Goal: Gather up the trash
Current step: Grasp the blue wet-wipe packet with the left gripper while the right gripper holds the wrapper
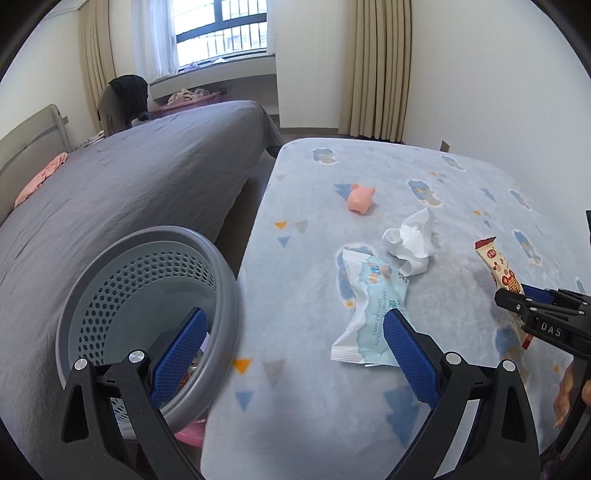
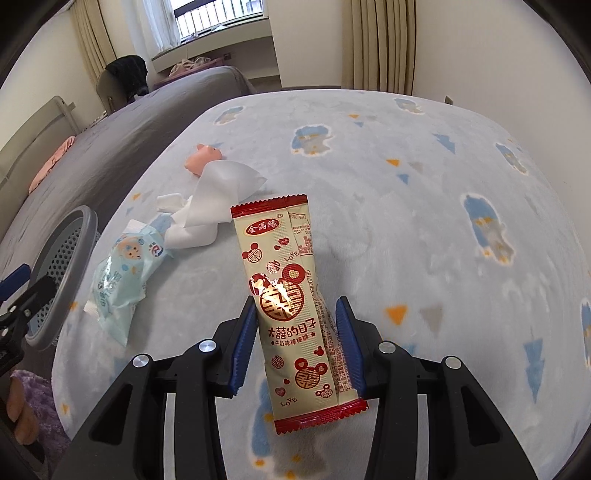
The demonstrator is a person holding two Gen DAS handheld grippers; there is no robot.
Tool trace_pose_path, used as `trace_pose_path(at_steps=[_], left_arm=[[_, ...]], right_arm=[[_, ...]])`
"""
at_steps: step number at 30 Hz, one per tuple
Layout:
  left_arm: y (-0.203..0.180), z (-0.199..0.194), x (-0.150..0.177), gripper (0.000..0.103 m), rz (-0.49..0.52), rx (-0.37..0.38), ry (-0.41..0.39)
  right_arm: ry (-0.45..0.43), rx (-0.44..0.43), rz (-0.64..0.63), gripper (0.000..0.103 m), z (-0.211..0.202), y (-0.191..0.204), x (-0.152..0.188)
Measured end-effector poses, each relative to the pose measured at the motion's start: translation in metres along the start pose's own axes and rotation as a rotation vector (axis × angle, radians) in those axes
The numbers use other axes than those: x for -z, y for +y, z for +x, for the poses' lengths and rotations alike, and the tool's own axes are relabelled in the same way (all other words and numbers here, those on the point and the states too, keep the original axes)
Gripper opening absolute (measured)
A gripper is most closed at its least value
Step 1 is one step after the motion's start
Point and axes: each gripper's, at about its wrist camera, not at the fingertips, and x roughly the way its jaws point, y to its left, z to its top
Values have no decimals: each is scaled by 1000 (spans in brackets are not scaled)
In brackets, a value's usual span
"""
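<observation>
On blue patterned blanket (image 2: 369,184): right gripper (image 2: 295,325) clamped on red-and-cream snack wrapper (image 2: 288,280), lifted clear, likely bound for grey perforated bin (image 1: 122,258) at blanket's left edge. Left gripper (image 1: 291,332) spread wide, empty, hovering between bin and wipes packet (image 1: 369,306). Crumpled tissue (image 1: 410,240) remains.

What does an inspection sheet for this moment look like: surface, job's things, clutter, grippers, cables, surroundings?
Surface: light blue patterned blanket on a table.
Job's things: candy wrapper; wet-wipes packet and crumpled tissue lying on the blanket; grey perforated bin beside the table.
Clutter: pink toy pig.
Grippers: right gripper shut on the candy wrapper; left gripper open, holding nothing.
Cables: nothing seen.
Surroundings: grey bed, beige curtains, window.
</observation>
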Motion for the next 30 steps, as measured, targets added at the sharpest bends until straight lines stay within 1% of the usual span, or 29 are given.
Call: trace_pose_path(at_steps=[7,11,15,22,27,29,30], left_arm=[[-17,10,3,94,15,33,25],[-26,17,3,94,25,40,32],[-36,30,2,94,29,59,58],[-54,58,0,95,38,59,107],[-60,68,-2,94,47,46,115],[-61,71,-1,92,48,47,123],[-61,73,-1,87,46,51,130]], right_arm=[[-33,-22,39,42,-16,7,12],[-47,-31,52,42,-23,7,12],[-52,-48,65,42,-26,4,9],[-72,-71,84,42,-35,2,4],[-79,-90,92,42,-39,1,1],[-80,-95,93,42,-39,1,1],[-80,-94,93,42,-40,1,0]])
